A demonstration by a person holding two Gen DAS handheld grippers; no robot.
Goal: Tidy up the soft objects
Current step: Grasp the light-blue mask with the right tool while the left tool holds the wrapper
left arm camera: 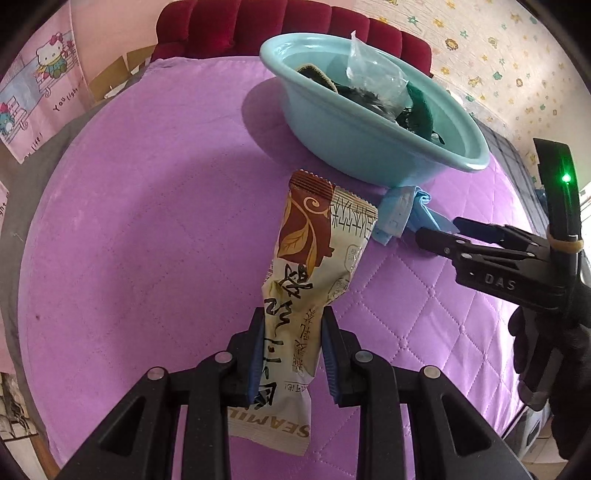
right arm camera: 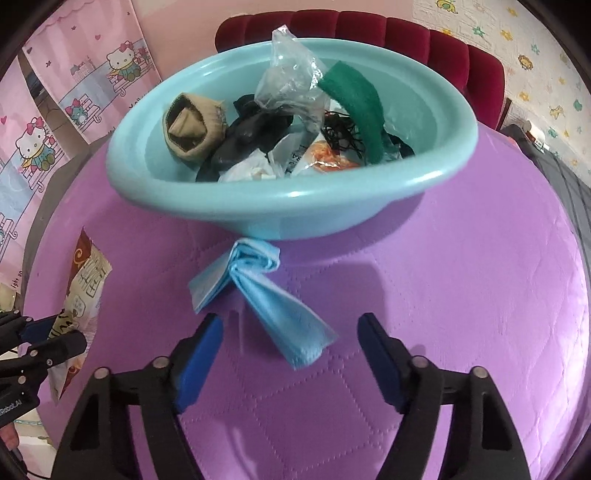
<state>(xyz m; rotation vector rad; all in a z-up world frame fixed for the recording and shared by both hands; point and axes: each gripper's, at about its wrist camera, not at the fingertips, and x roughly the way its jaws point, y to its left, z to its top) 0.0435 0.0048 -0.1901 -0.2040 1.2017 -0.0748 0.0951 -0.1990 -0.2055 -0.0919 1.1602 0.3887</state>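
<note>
Two claws work over a purple quilted cover [right arm camera: 461,295], and the teal basin [right arm camera: 258,210] standing on it is the handiest mark to place things by. The left claw [left arm camera: 293,350] is clamped on a snack packet [left arm camera: 314,258], its blue pads pressing the wrapper's lower part from both sides; the packet's top end points toward the basin and stops short of its near wall. The packet's bottom edge is partly covered by the claw's black frame, and most of the print on it is too creased to read.

The right claw [right arm camera: 290,354] stands with its jaws apart and grips nothing. A crumpled blue face mask [right arm camera: 273,295] lies on the cover just in front of the basin, its upper folds tucked against the basin's base and its lower tail reaching down between the spread pads, without touching them as far as can be seen.

Inside the basin sit a rolled tan sock [right arm camera: 192,125], a clear plastic bag [right arm camera: 291,77], a green strip of cloth [right arm camera: 354,103] and dark pieces heaped together that are hard to tell apart. Behind the basin a red padded chair back [right arm camera: 369,33] is cut off at the top edge of the view.
</note>
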